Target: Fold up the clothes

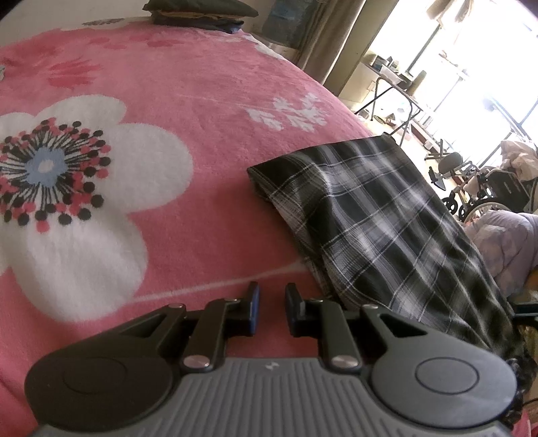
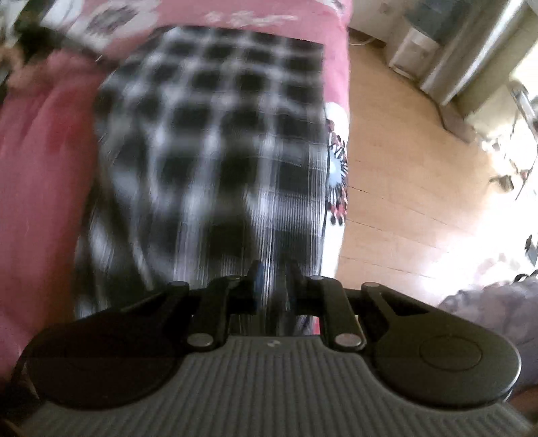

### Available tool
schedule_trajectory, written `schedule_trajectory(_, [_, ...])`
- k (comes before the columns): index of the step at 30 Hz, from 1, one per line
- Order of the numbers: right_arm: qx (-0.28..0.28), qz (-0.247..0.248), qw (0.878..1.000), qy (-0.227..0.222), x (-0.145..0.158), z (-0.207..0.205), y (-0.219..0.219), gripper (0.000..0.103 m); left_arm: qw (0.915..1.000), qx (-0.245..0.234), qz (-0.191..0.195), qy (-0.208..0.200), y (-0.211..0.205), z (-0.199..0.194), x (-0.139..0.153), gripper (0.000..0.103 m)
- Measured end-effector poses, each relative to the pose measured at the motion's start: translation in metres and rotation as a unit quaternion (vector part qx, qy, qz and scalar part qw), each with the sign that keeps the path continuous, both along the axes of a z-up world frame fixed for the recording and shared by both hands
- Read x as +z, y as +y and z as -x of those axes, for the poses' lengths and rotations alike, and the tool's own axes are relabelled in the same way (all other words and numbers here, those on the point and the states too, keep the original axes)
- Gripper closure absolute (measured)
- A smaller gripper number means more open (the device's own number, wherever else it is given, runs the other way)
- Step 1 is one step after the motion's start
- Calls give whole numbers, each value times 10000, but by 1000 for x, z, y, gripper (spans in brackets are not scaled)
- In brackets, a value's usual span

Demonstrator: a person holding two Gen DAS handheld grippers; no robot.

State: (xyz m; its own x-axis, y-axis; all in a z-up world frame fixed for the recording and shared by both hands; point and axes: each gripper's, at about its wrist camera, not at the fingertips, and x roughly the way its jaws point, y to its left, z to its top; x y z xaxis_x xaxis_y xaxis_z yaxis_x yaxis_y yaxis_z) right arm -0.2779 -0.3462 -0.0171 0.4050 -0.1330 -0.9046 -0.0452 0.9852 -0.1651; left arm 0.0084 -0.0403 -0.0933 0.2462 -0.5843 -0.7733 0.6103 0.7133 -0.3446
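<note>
While the left gripper [image 1: 271, 304] hangs just above the pink floral blanket [image 1: 188, 111], its jaws stand slightly apart with nothing between them, the bare pile showing through the gap. Just to its right lies the black-and-white plaid garment [image 1: 380, 215], spread along the bed's edge with its near end trailing off the side. In the right wrist view the right gripper [image 2: 273, 275] sits low over the same plaid garment [image 2: 215, 141], jaws nearly together and cloth streaked between them; the blur is too heavy to tell whether the pads actually pinch the fabric.

My worry is that grip: if it has only a thin layer, or none, the cloth could slip out mid-fold and the hanging end could drag the whole piece toward the wooden floor [image 2: 403, 174]. With the left gripper empty, one-sided pulling could also skew the fold. Farther off, a folded stack [image 1: 198, 15] rests at the blanket's far end.
</note>
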Motion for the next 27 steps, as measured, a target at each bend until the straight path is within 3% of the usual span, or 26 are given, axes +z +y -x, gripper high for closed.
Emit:
schedule_trajectory(2, [-163, 22, 9998, 131, -11, -3, -4, 90, 10000, 45, 11, 22, 2, 0, 1, 83])
schedule_trajectory(5, [-405, 64, 9986, 339, -26, -8, -9, 90, 9999, 75, 78, -7, 9, 0, 5, 71])
schedule_trajectory(8, [-217, 164, 9993, -259, 4, -13, 13, 88, 9998, 45, 121, -131, 16, 0, 9, 65])
schedule_trajectory(12, [696, -198, 9934, -892, 24, -37, 74, 87, 9996, 169, 210, -58, 25, -4, 12, 59])
schedule_trajectory(15, [1614, -471, 9796, -1101, 12, -48, 123, 81, 9993, 256, 275, -49, 29, -4, 16, 51])
schedule_trajectory(20, [2856, 5, 9519, -1109, -12, -87, 182, 79, 9976, 516, 452, 48, 42, 5, 32, 49])
schedule_trajectory(22, [2987, 92, 9466, -1209, -8, -89, 196, 79, 9964, 563, 599, 216, 48, 13, 38, 49])
schedule_trajectory(27, [2515, -214, 9596, -1247, 17, -92, 183, 78, 9892, 603, 1153, 668, 61, 43, 41, 46])
